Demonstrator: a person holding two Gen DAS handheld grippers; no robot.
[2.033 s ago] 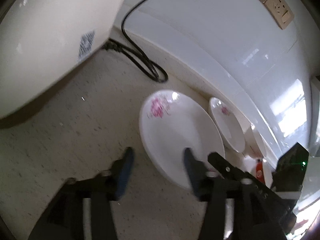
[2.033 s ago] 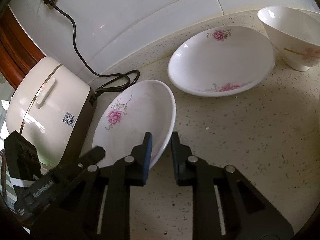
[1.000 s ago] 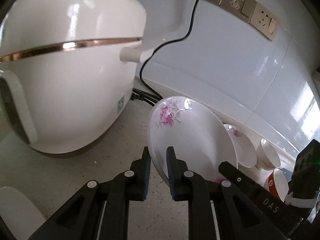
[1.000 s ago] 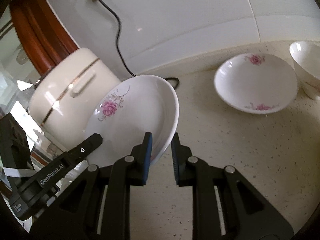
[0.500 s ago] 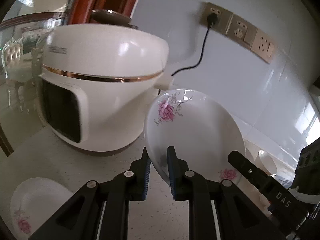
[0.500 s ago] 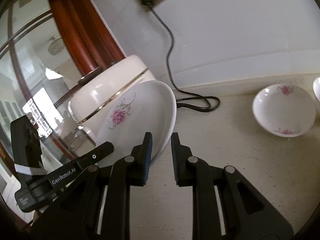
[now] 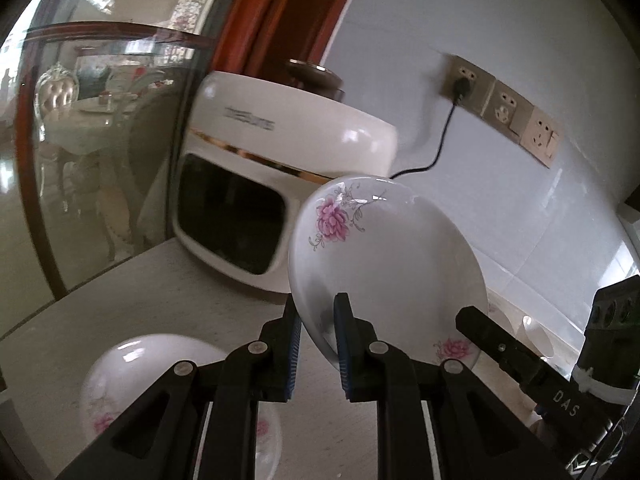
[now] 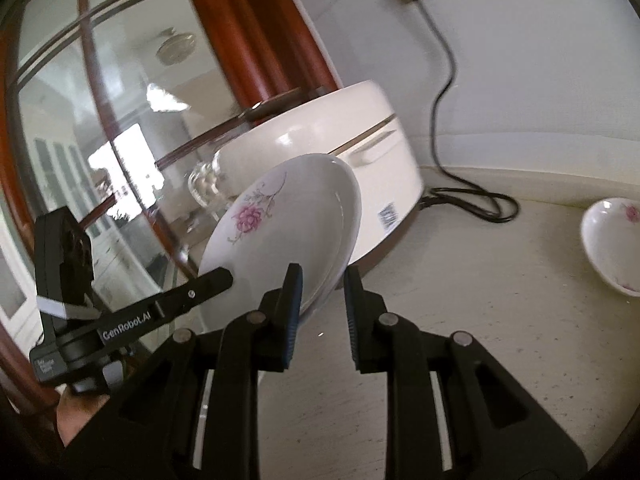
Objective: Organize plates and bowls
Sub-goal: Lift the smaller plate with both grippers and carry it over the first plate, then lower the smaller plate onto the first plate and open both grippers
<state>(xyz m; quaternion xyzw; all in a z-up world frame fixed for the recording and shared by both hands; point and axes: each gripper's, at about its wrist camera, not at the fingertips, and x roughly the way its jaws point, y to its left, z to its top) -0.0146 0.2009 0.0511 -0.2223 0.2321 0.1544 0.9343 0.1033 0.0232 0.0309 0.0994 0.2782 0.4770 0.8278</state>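
Both tongs pinch one glossy white plate (image 7: 384, 256), tilted up off the counter: the left gripper (image 7: 316, 344) has its ribbed blue-edged fingers nearly together on the near rim, and the right gripper (image 8: 320, 304) clamps the opposite rim the same way. The plate is shallow, round glazed ceramic with pink flower prints. Just beyond it stands a smooth cream rice cooker (image 7: 280, 160) with a gold band; the gripper arms read "GenRobot.AI" and "DAS".

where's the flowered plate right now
Held in the air, tilted, in front of the rice cooker: the flowered plate is pinched by both grippers.
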